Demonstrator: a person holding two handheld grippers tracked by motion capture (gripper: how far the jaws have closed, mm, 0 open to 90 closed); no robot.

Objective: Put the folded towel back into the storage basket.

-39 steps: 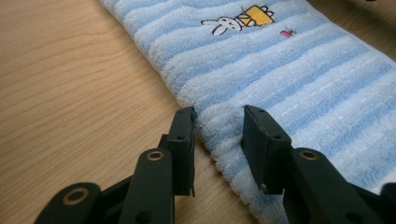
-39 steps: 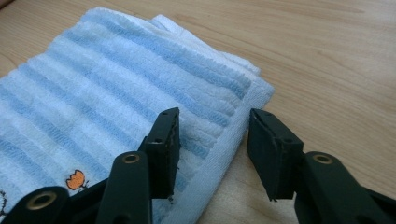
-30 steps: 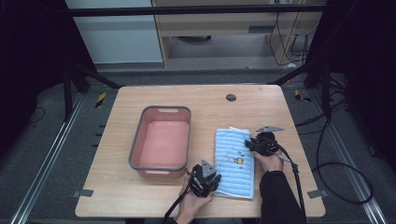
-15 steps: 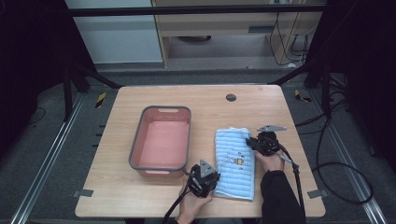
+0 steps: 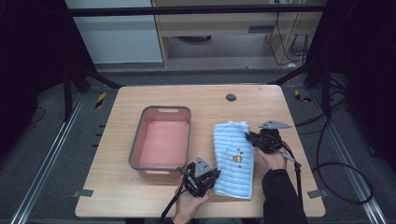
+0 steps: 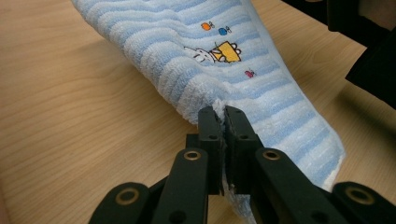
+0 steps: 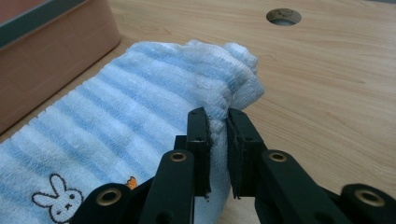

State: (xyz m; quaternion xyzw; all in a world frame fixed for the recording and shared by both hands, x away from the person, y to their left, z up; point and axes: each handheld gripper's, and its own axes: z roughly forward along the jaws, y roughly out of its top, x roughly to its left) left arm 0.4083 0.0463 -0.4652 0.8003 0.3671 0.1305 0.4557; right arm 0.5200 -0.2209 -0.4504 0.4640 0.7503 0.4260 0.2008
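Blue striped towel point(image 5: 233, 158) pinched at two edges, lying just right of the pink bin point(image 5: 161, 141).

The towel's long axis runs from the table's near edge toward the far edge, parallel to the bin's long side, its stripes crossing that axis. The left gripper point(image 6: 223, 122) is clamped on the towel's near edge on the side toward the bin; the right gripper point(image 7: 218, 123) is clamped on the far edge on the side away from the bin. A small printed rabbit and bits of orange show mid-towel; no readable writing or brand.
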